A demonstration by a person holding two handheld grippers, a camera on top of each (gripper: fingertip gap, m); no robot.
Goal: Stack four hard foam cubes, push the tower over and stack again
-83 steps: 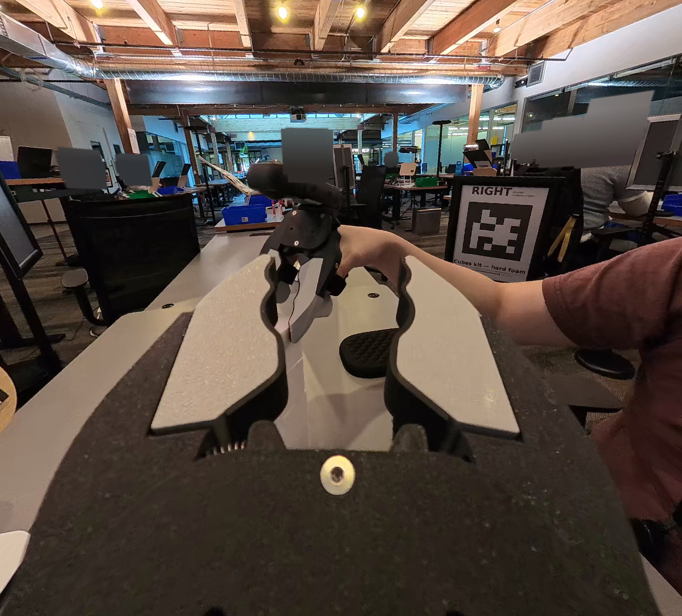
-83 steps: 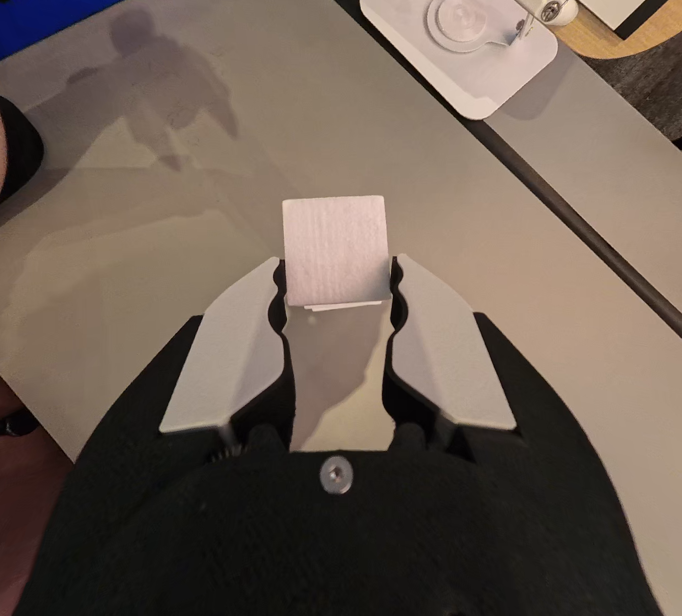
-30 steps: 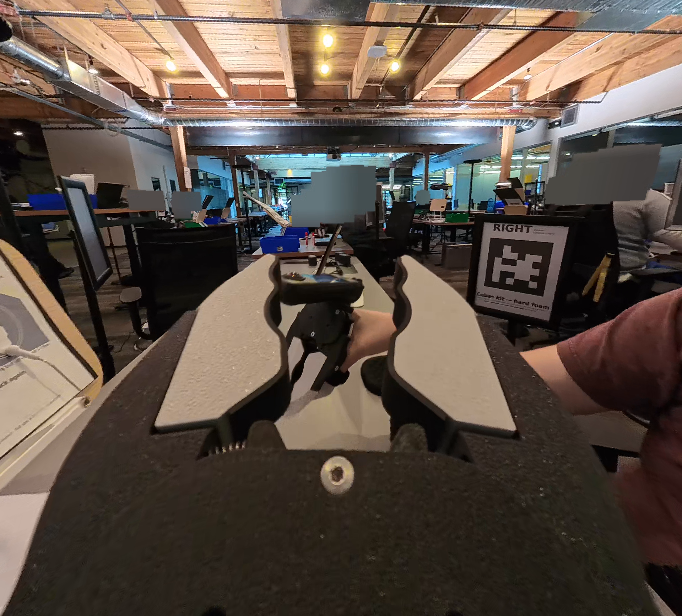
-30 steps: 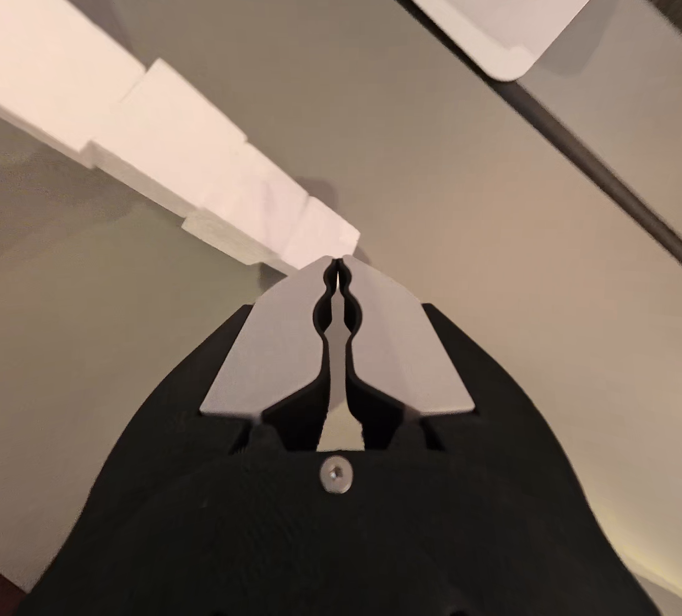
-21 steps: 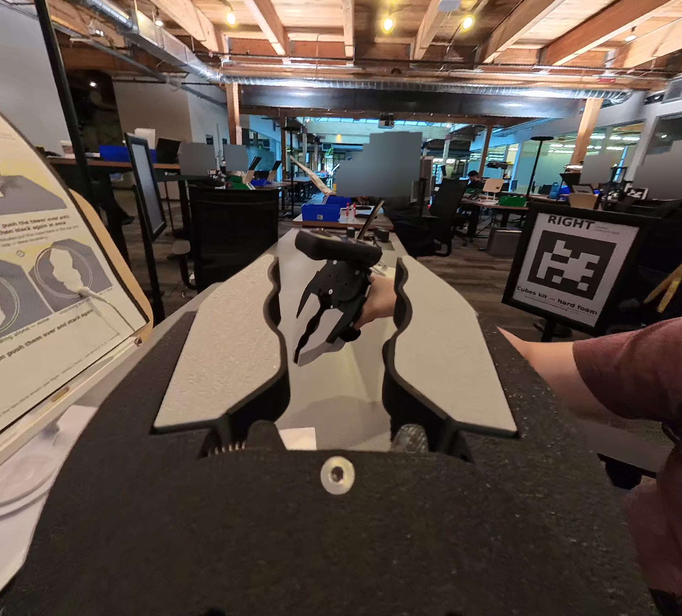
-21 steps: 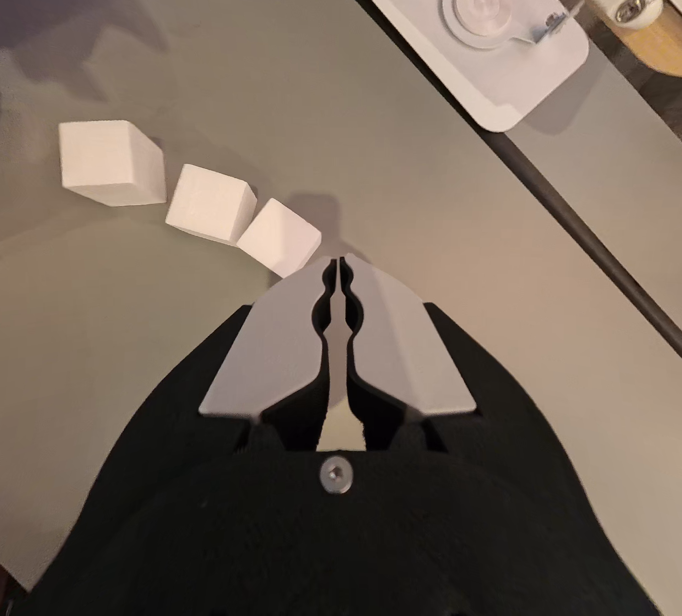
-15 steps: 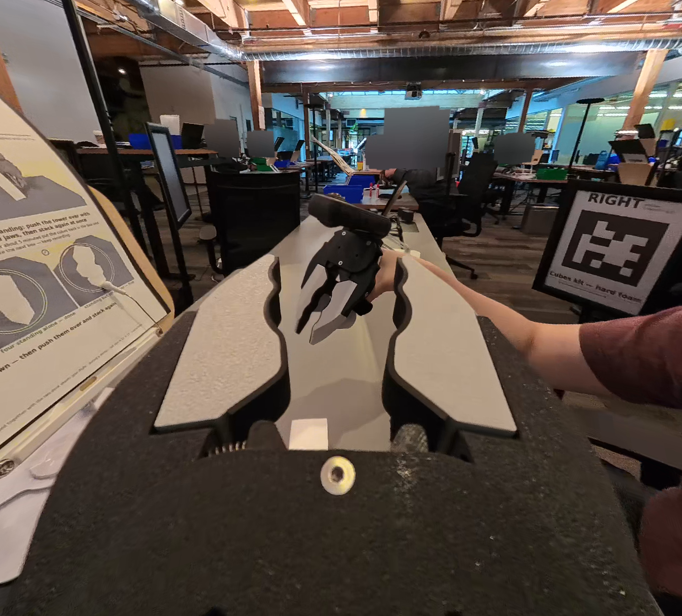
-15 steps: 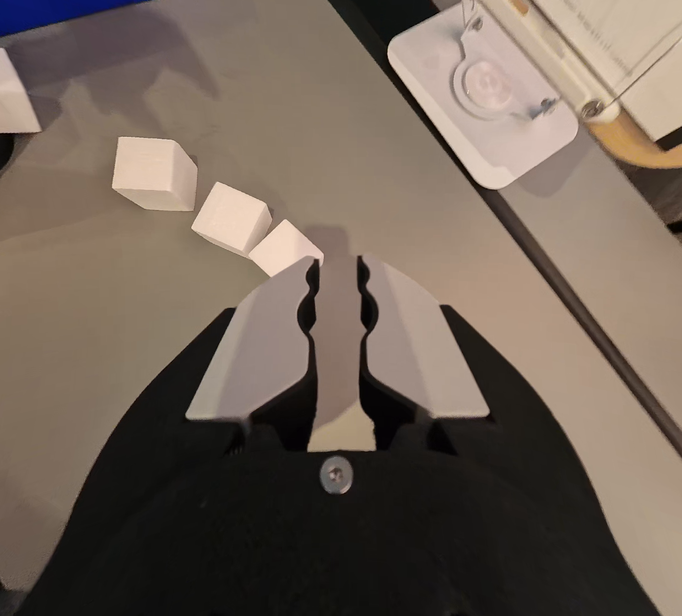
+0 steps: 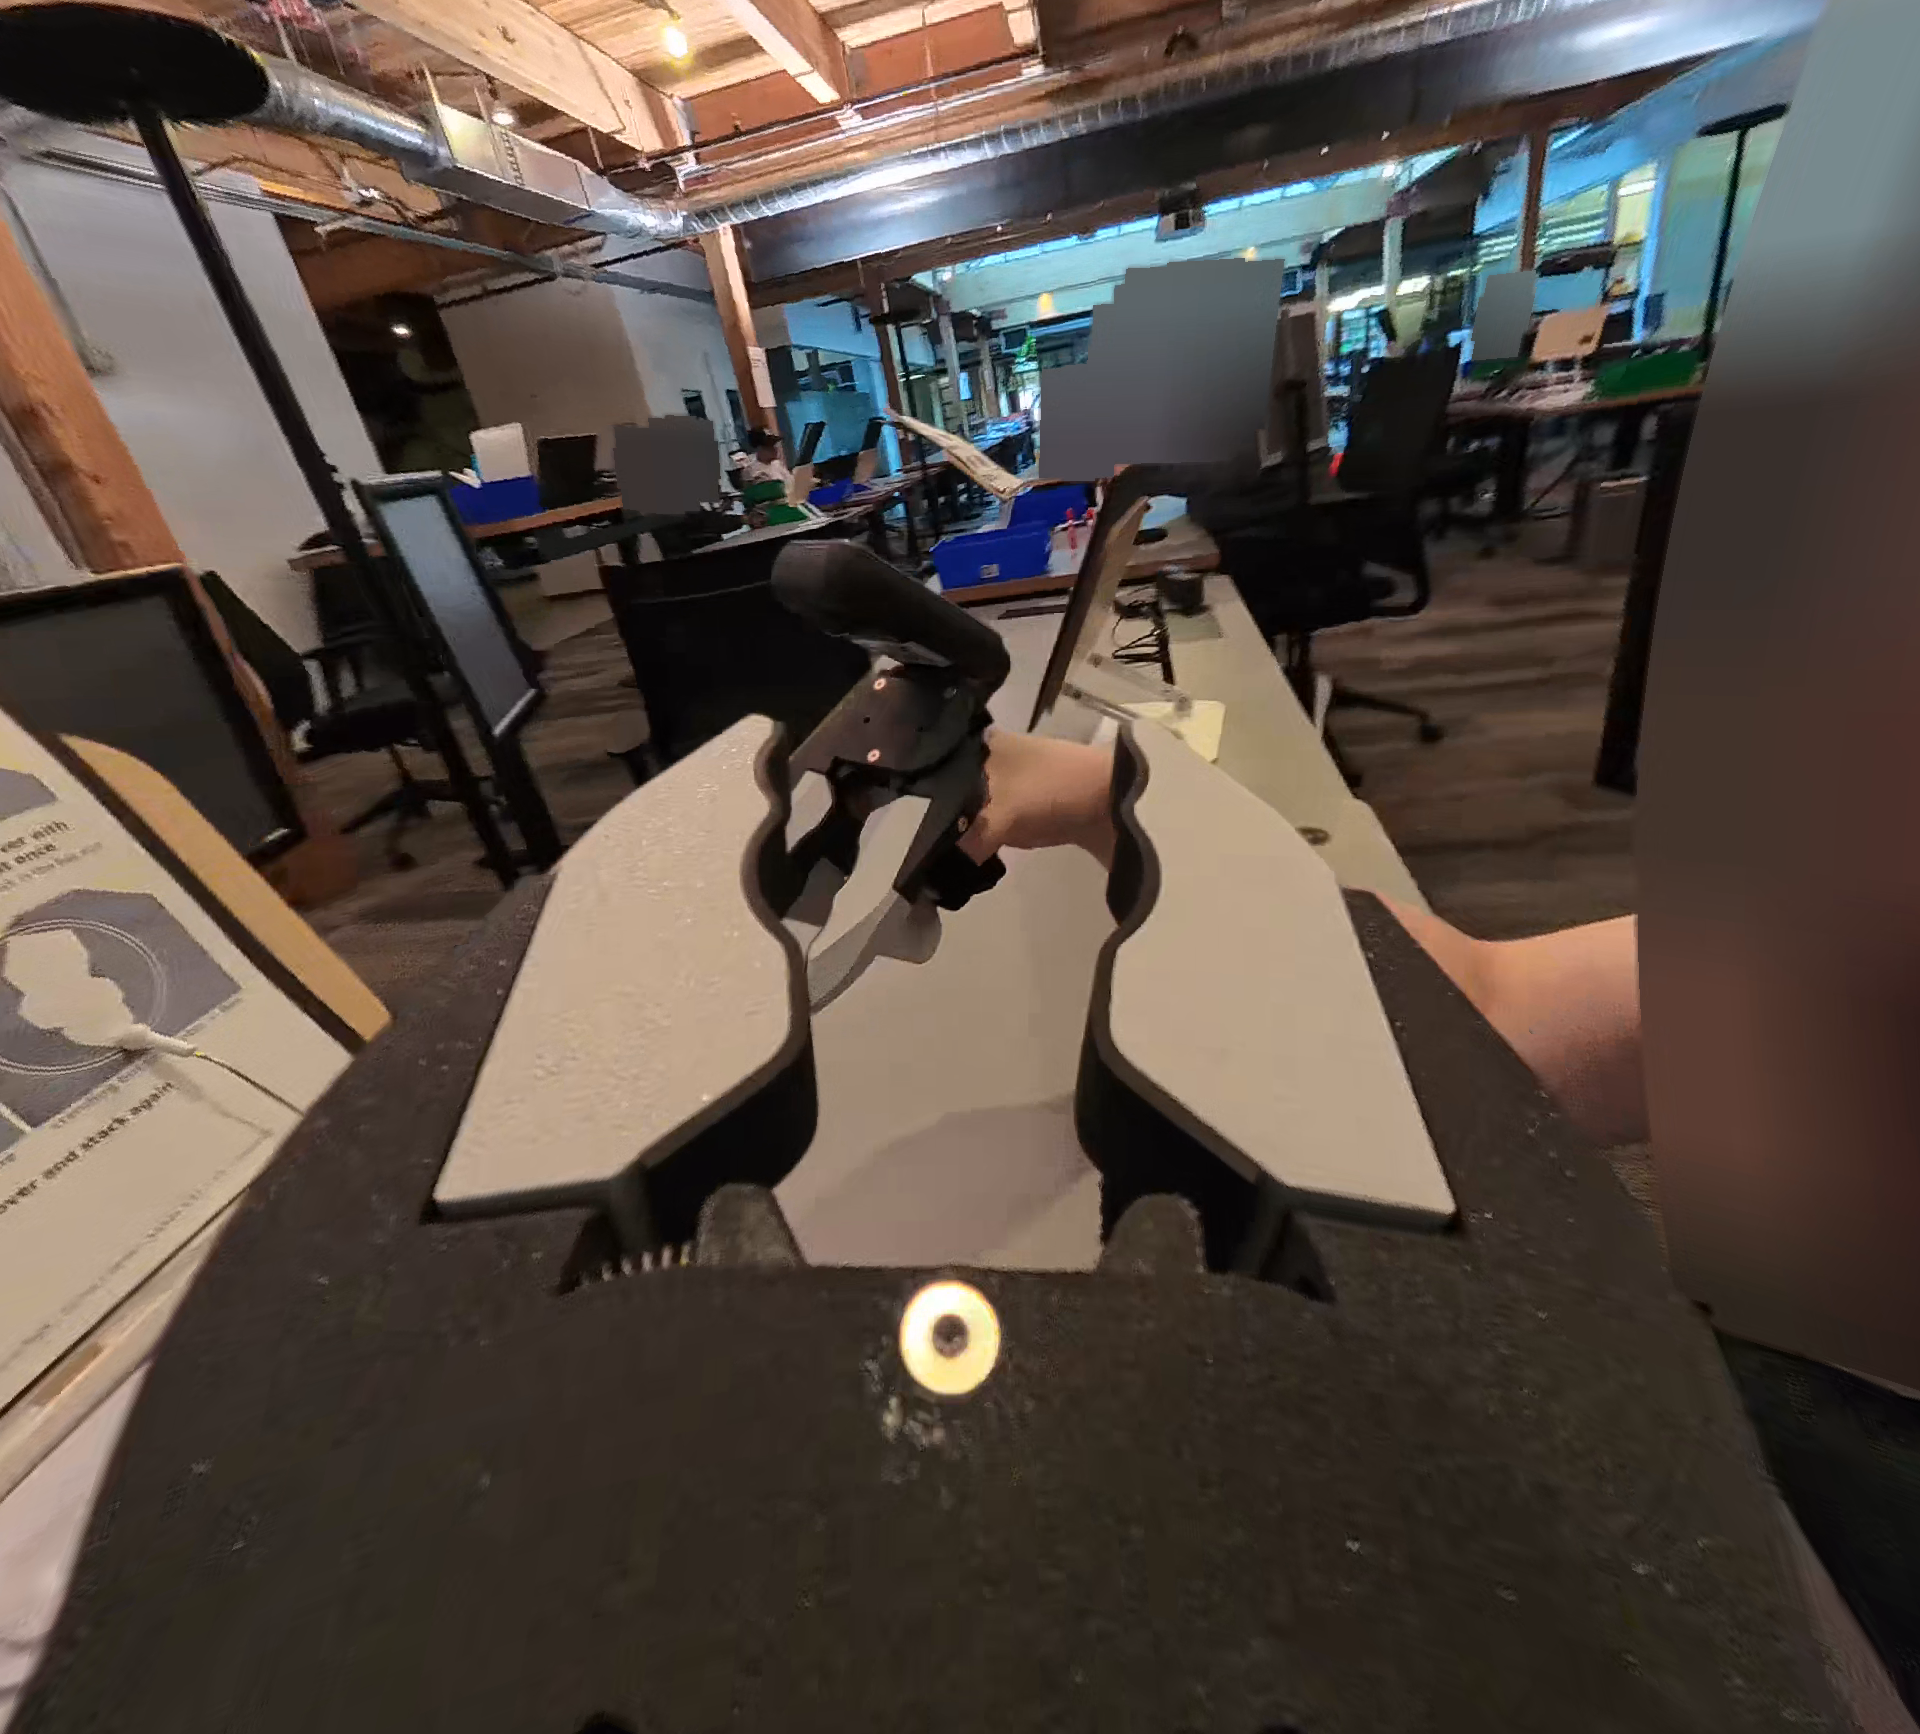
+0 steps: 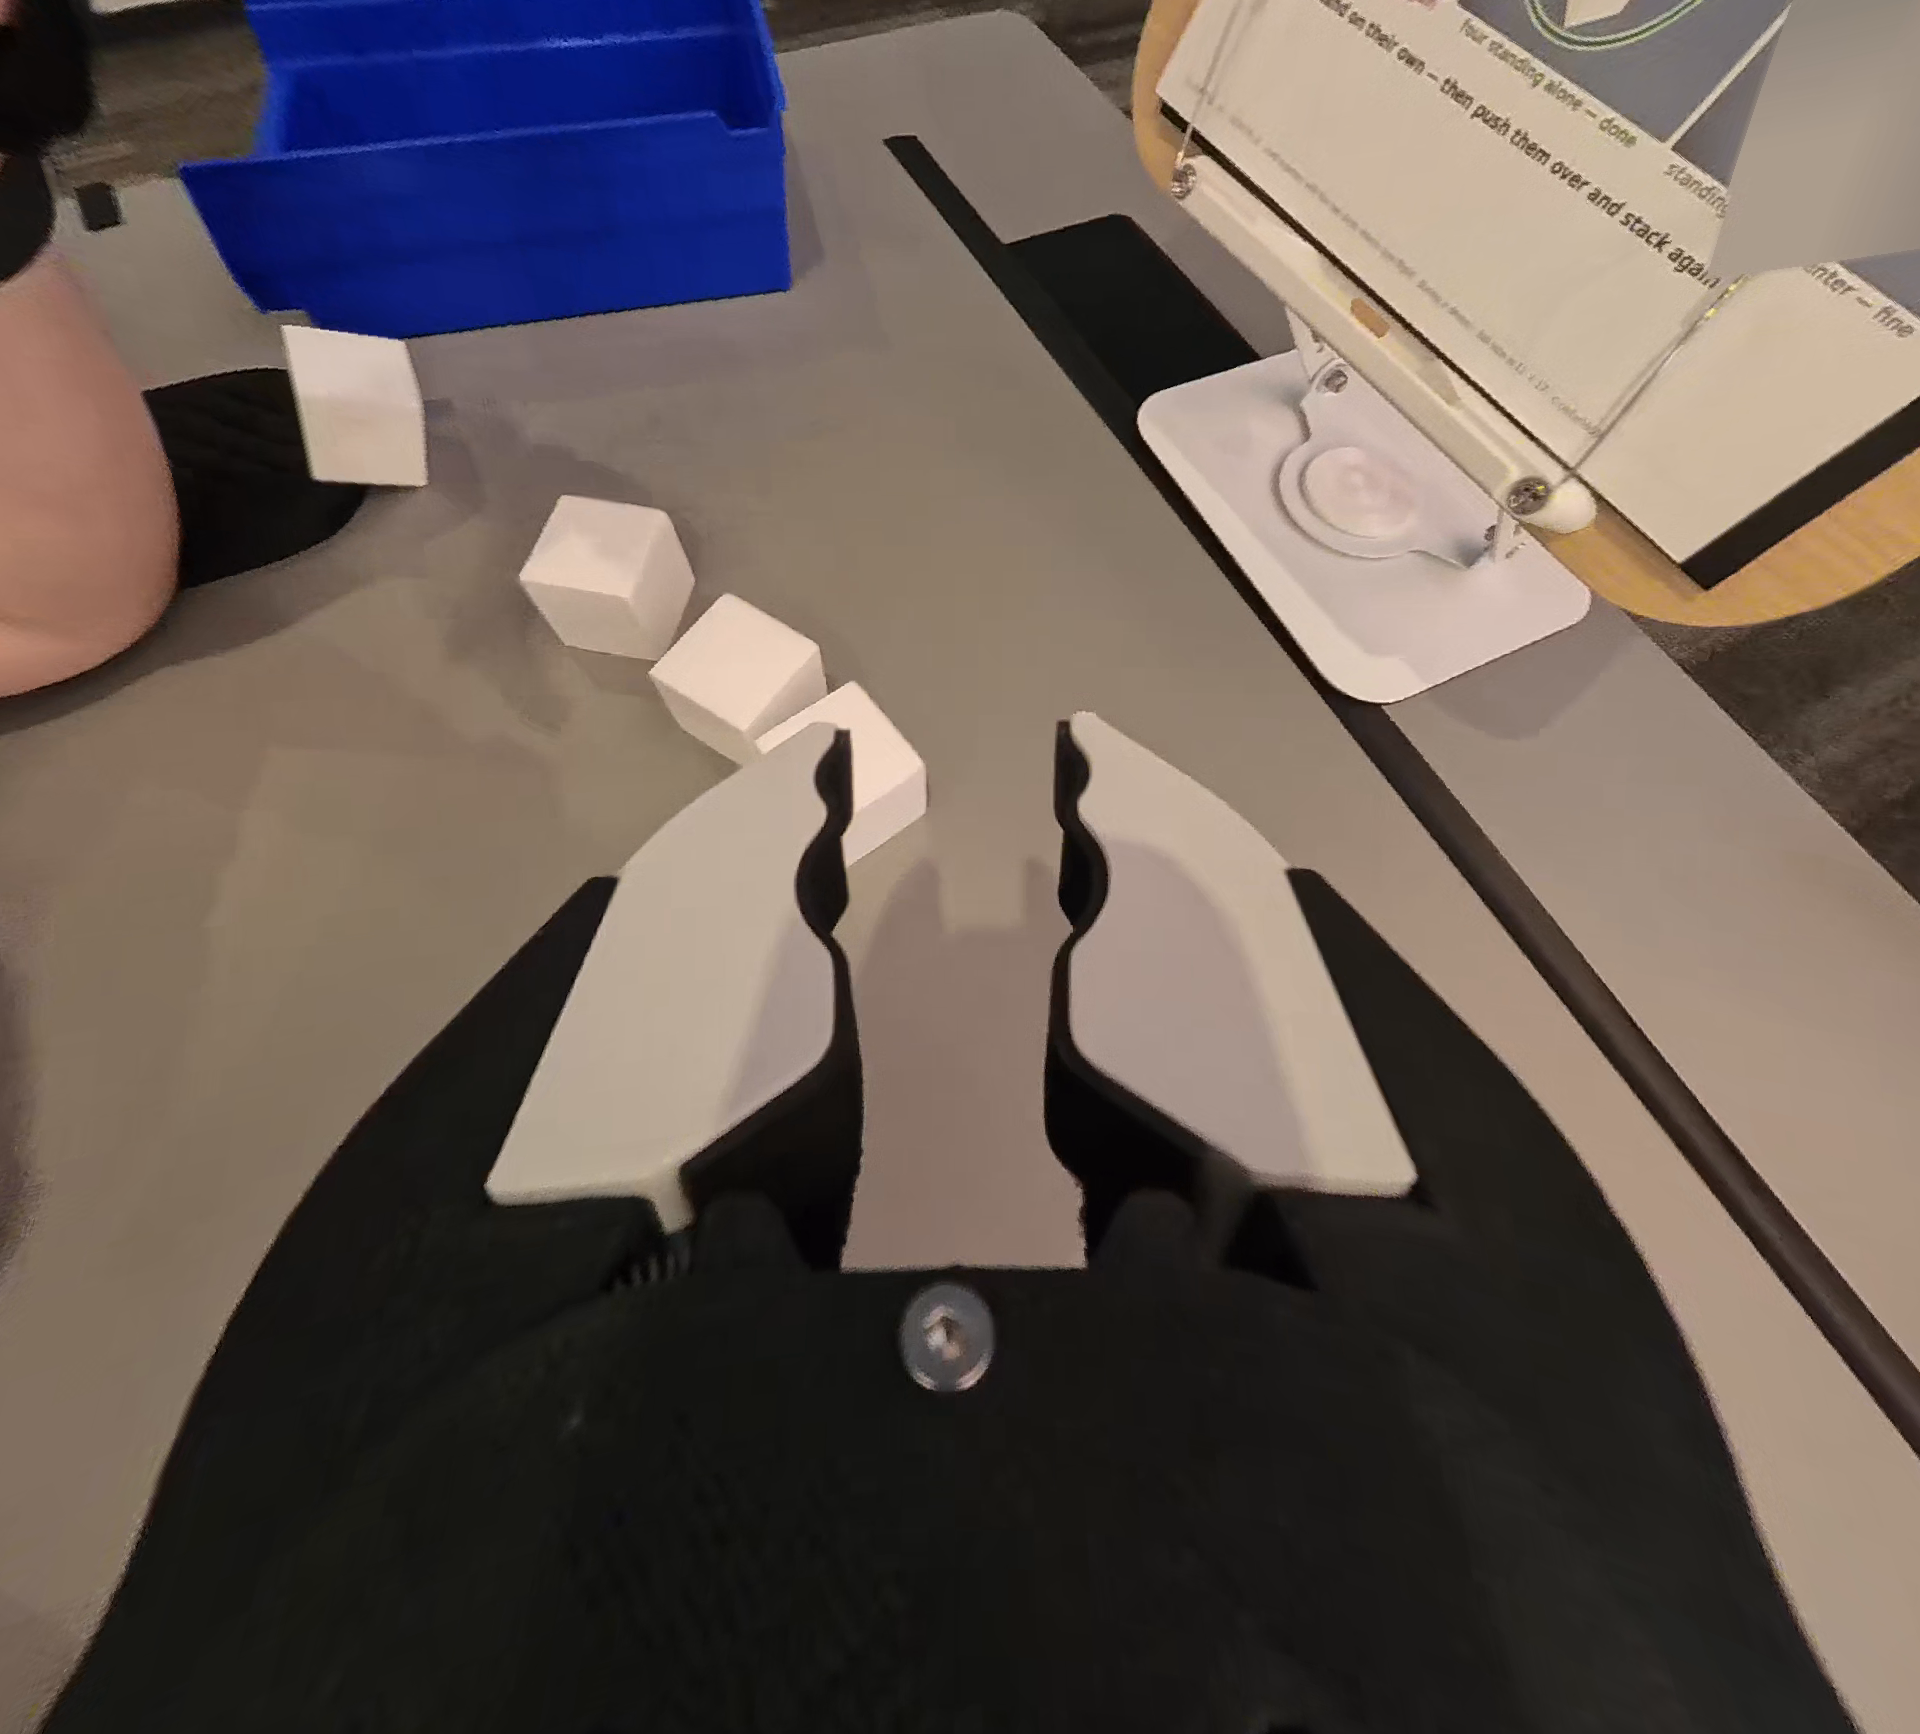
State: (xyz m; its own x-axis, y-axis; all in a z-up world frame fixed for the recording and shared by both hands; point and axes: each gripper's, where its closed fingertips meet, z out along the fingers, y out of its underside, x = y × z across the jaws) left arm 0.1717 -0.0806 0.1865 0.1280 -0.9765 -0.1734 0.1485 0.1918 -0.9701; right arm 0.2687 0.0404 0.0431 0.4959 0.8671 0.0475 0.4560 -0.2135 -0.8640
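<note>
Four cubes (image 10: pixel 608 588) lie toppled on table (image 10: pixel 1039 479). Both grippers' jaws released, empty. Risk: R gripper (image 10: pixel 951 739) finger nudges nearest cube (image 10: pixel 883 775) during approach, scattering row.

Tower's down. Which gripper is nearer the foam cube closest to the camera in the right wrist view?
Right. The right gripper hangs open with its left fingertip overlapping that nearest cube. The left gripper is open too, aimed across the table; no cube shows in its view.

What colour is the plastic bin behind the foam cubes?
Solid blue plastic bin, open-topped; seen best in the right wrist view.
</note>
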